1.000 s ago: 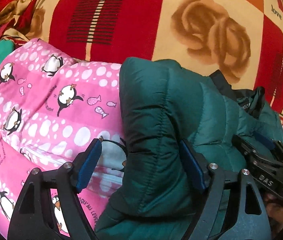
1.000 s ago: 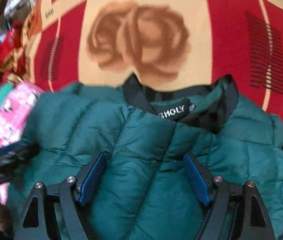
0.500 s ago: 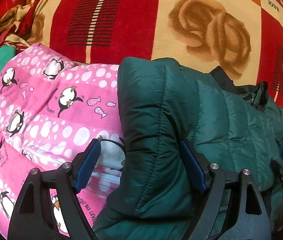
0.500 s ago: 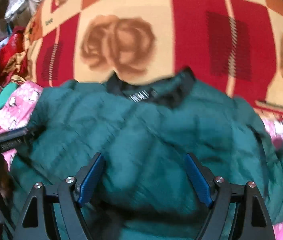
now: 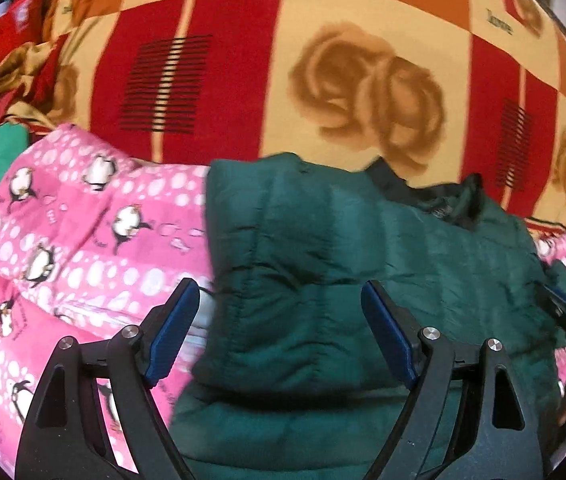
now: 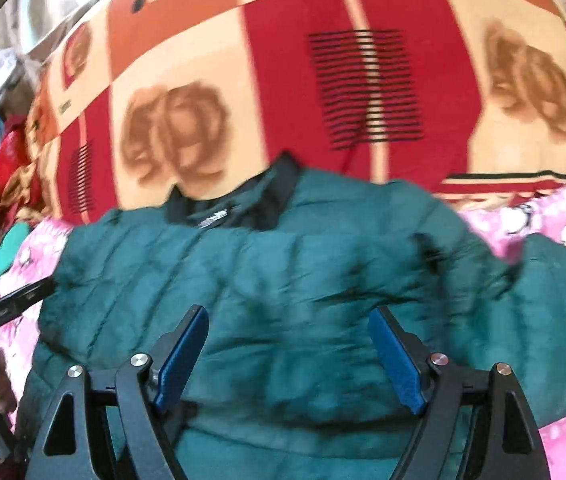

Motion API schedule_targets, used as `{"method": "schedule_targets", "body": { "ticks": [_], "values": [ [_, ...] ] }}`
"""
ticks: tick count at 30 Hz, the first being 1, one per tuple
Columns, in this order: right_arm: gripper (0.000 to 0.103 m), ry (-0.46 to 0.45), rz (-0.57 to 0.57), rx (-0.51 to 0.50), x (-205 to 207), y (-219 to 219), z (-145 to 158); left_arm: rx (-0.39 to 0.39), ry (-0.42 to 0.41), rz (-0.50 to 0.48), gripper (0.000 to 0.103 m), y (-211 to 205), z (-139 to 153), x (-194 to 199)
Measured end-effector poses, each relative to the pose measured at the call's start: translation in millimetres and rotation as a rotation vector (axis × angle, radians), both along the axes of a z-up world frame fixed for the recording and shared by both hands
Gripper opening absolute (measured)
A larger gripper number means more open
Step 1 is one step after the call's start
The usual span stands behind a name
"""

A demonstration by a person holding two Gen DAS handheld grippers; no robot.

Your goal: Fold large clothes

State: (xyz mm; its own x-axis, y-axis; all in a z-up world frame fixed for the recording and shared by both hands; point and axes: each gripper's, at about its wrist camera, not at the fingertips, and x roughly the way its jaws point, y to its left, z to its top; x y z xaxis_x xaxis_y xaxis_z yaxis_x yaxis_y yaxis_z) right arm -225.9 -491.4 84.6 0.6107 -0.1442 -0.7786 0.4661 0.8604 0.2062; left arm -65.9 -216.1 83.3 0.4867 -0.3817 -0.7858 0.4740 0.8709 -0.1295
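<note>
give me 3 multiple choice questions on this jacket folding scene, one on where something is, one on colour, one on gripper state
1. What lies directly under the green puffer jacket?
A. a pink penguin-print blanket
B. a bare wooden floor
C. a blue towel

2. What colour is the jacket's collar?
A. white
B. black
C. yellow

3. How do the jaws of the left gripper and right gripper stand?
A. both clamped on the collar
B. one shut, one wide
C. both wide open, over the jacket

Answers: 1 A, the pink penguin-print blanket shows on both sides of the jacket. 2 B, a dark band rims the neck. 3 C, the blue pads stand far apart in both views.
</note>
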Motion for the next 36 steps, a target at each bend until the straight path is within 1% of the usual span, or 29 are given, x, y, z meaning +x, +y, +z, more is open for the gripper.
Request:
{"method": "schedule_targets", "body": {
  "ticks": [2, 3, 6, 8, 10, 12, 15, 19, 21, 23, 25, 27, 33, 36],
  "values": [
    [0.080, 0.027, -0.019, -0.002, 1, -10, -6, 0.019, 0.011, -0.018, 0.083, -7, -7, 0],
    [0.079, 0.042, -0.025, -0.005, 3, -14, -10, 0.041, 0.012, -0.022, 0.083, -11, -13, 0],
    [0.078, 0.094, -0.033, -0.006, 8, -22, -30, 0.098, -0.009, -0.016, 0.084, -19, -25, -2],
    [0.078, 0.119, -0.036, 0.009, 11, -26, -47, 0.108, -0.014, -0.017, 0.086, -21, -30, -3],
    [0.078, 0.121, -0.037, 0.010, 12, -26, -54, 0.104, -0.010, -0.012, 0.087, -20, -32, -2],
    [0.078, 0.131, -0.035, 0.000, 12, -25, -52, 0.101, -0.005, -0.011, 0.087, -19, -33, -1],
    [0.078, 0.129, -0.039, -0.030, 8, -20, -38, 0.100, -0.004, -0.009, 0.087, -18, -32, -1],
    [0.078, 0.069, -0.044, -0.065, -9, -6, -17, 0.101, -0.006, -0.003, 0.087, -19, -31, -2],
    [0.078, 0.081, -0.039, -0.078, -12, -2, -21, 0.107, -0.013, -0.002, 0.087, -18, -29, -4],
    [0.078, 0.138, -0.033, -0.091, -9, -2, -36, 0.116, -0.019, -0.003, 0.087, -17, -26, -9],
    [0.078, 0.156, -0.035, -0.055, -8, -6, -46, 0.122, -0.027, 0.000, 0.087, -14, -20, -16],
    [0.078, 0.137, -0.047, -0.035, -10, -9, -44, 0.122, -0.032, -0.002, 0.087, -11, -13, -25],
    [0.078, 0.089, -0.054, -0.038, -31, -8, -22, 0.118, -0.077, 0.000, 0.087, -8, 9, -56],
    [0.078, 0.069, -0.052, -0.041, -45, -9, -9, 0.118, -0.087, 0.003, 0.087, -8, 17, -72]
  ]
}}
